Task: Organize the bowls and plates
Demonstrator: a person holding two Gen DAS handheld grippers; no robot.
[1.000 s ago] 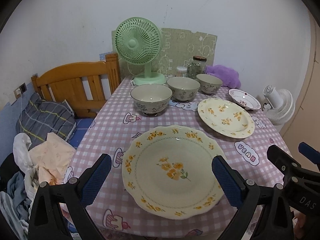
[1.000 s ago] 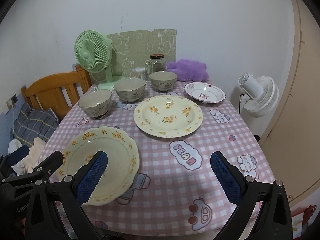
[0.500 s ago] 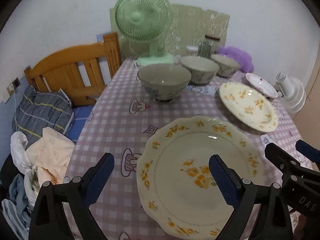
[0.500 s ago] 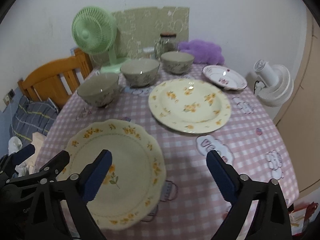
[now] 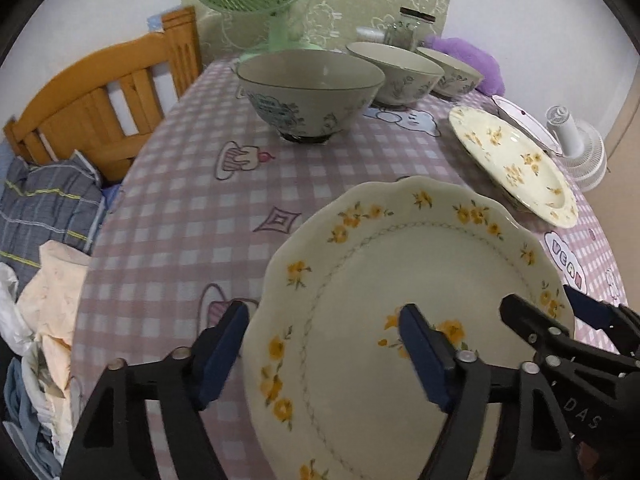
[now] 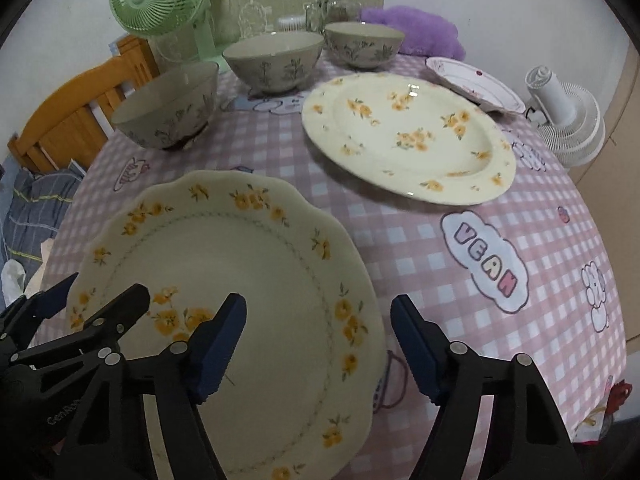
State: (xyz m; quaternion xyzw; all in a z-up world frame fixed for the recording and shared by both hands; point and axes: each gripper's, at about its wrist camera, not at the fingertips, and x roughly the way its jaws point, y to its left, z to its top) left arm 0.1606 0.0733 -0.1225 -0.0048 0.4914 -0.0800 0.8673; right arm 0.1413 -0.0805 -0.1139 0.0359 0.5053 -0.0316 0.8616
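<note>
A scalloped cream plate with yellow flowers (image 5: 400, 280) (image 6: 240, 264) lies at the table's near edge. My left gripper (image 5: 320, 356) is open, its jaws astride the plate's left rim. My right gripper (image 6: 316, 344) is open, astride the plate's right rim. A second yellow-flowered plate (image 6: 408, 132) (image 5: 512, 160) lies further back on the right. A small white plate with red marks (image 6: 476, 84) sits behind it. Three grey floral bowls (image 5: 308, 88) (image 6: 276, 60) (image 6: 364, 44) stand in a row at the back.
A green fan (image 6: 160, 0), glass jars (image 6: 332, 8) and a purple plush (image 6: 416, 32) stand at the table's far edge. A wooden headboard (image 5: 100, 104) and piled clothes (image 5: 40, 240) are on the left. A white fan (image 6: 568, 120) stands off the table's right.
Both grippers have moved forward and down onto the near plate. Their jaws have narrowed and now straddle its left and right rims.
</note>
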